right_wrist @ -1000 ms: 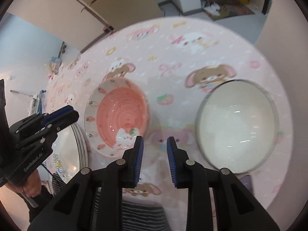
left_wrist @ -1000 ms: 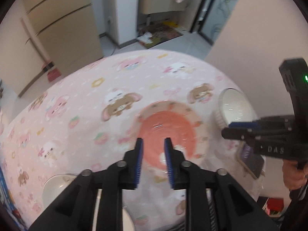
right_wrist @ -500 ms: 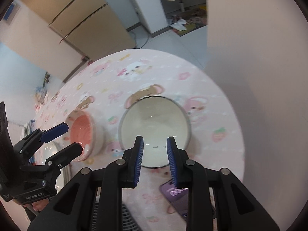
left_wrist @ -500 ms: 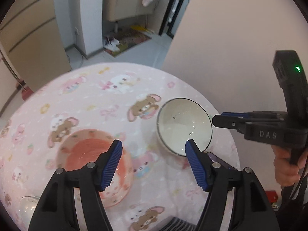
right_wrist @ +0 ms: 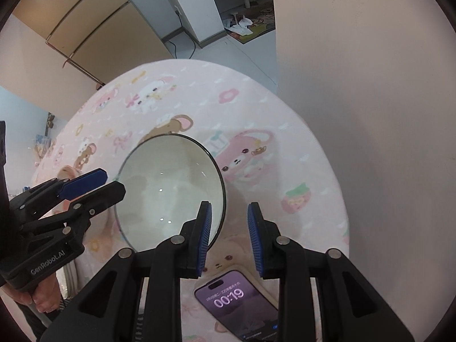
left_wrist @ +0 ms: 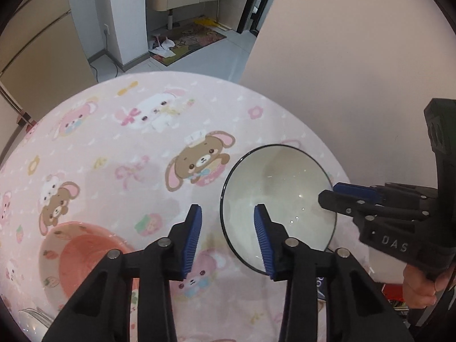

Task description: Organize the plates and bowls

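A white bowl [left_wrist: 278,199] with a dark rim stands on the round table near its right edge. My left gripper [left_wrist: 228,228] hangs over the bowl's left rim. Its jaws are closing, the rim runs between them, and a gap shows on both sides. In the right wrist view my right gripper [right_wrist: 229,219] straddles the right rim of the white bowl [right_wrist: 168,188], narrowly open, its pads clear of the rim. A pink bowl [left_wrist: 85,259] with a strawberry pattern sits left of the white one, nothing holding it.
The table wears a pink cartoon cloth [left_wrist: 136,148]. A phone [right_wrist: 242,305] showing a timer lies just in front of the white bowl. Clear glass plates [left_wrist: 31,316] sit at the near left. A beige wall [left_wrist: 356,71] rises close on the right.
Both grippers moved from above the pink bowl over to the white bowl and sank lower. The left jaws spread wide, then narrowed again. The right jaws kept their gap.
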`<state>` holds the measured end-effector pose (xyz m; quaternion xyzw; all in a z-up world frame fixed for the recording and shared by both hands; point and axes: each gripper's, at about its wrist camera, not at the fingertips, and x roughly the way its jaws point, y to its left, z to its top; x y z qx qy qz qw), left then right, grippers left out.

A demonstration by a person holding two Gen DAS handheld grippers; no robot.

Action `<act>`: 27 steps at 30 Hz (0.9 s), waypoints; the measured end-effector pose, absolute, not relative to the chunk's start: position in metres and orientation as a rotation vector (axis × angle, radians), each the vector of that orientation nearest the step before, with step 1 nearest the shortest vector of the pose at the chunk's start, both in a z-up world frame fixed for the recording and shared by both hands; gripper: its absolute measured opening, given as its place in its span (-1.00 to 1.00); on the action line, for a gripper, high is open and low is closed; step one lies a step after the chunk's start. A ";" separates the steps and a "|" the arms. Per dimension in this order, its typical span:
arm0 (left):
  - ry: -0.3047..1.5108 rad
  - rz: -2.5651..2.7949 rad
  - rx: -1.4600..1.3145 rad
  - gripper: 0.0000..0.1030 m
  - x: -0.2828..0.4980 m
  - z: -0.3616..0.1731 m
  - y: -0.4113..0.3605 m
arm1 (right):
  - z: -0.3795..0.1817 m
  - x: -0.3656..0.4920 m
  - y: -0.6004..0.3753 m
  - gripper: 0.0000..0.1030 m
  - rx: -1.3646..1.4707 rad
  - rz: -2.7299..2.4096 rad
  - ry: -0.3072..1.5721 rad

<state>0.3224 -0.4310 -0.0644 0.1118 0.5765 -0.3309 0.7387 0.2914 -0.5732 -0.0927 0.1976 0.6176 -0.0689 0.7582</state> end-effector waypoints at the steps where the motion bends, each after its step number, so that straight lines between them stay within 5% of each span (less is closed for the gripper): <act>1: 1.272 -0.727 0.250 -0.30 0.322 -0.068 -0.433 | -0.096 0.292 -0.572 -0.51 0.429 -0.147 1.352; 10: 1.310 -0.686 0.254 -0.42 0.319 -0.095 -0.444 | -0.122 0.295 -0.563 -0.63 0.460 -0.143 1.377; 14: 1.279 -0.654 0.305 -0.75 0.319 -0.099 -0.445 | -0.124 0.296 -0.558 -0.74 0.436 -0.157 1.364; 27: 1.177 -0.726 0.187 -0.76 0.313 -0.061 -0.413 | -0.073 0.298 -0.553 -0.80 0.372 -0.168 1.251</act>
